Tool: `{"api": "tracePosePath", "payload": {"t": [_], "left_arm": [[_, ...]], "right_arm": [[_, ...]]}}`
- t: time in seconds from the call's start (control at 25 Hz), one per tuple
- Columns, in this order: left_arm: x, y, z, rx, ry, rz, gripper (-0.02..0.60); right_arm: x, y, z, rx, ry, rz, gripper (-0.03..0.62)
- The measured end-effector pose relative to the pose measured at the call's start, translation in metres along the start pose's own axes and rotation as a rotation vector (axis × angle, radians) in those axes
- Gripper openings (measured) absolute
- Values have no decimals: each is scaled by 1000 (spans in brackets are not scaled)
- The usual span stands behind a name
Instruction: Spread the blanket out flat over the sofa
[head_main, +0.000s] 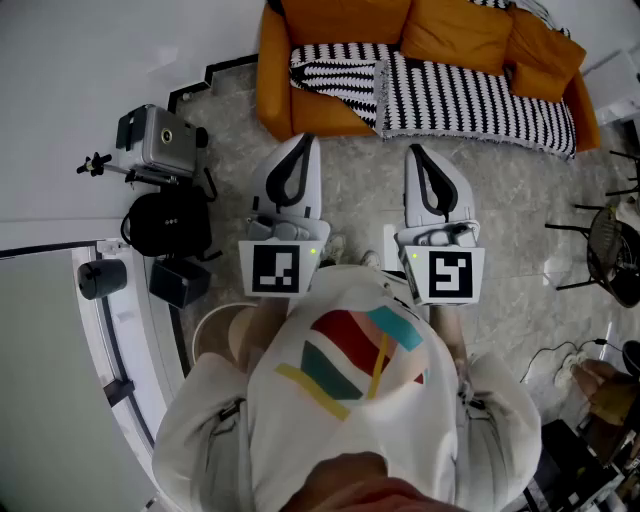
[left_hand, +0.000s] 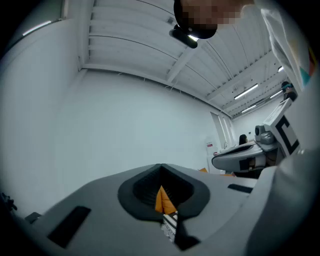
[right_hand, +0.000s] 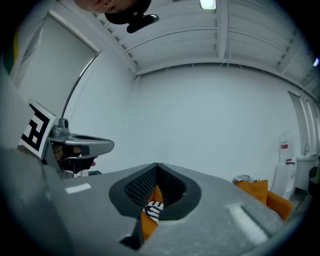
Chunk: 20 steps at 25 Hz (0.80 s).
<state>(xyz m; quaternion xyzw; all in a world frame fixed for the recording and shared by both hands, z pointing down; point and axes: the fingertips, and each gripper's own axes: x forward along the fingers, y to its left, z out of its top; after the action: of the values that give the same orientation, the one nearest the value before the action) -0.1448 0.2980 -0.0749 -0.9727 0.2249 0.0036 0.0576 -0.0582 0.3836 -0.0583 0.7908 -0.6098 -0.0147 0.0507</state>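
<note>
the black-and-white striped blanket (head_main: 470, 95) lies across the seat of the orange sofa (head_main: 330, 25), doubled over at one end. the left gripper (head_main: 302, 142) and right gripper (head_main: 414, 152) hang level just short of the sofa, the 2 pairs of jaws pressed together on nothing.

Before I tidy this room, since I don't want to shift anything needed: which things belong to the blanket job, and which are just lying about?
Job in hand: striped blanket; orange sofa; left tongs and right tongs, both shut and empty.

Lying about: black bag; grey box-shaped device; black chair.
</note>
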Motion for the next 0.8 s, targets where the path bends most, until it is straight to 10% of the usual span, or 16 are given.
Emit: {"api": "tracePosePath", "payload": {"t": [0.8], "left_arm": [[-8,-22,-7,30,20,91,15]], "right_arm": [[-52,-47,-22,62,25,-31,5]]}}
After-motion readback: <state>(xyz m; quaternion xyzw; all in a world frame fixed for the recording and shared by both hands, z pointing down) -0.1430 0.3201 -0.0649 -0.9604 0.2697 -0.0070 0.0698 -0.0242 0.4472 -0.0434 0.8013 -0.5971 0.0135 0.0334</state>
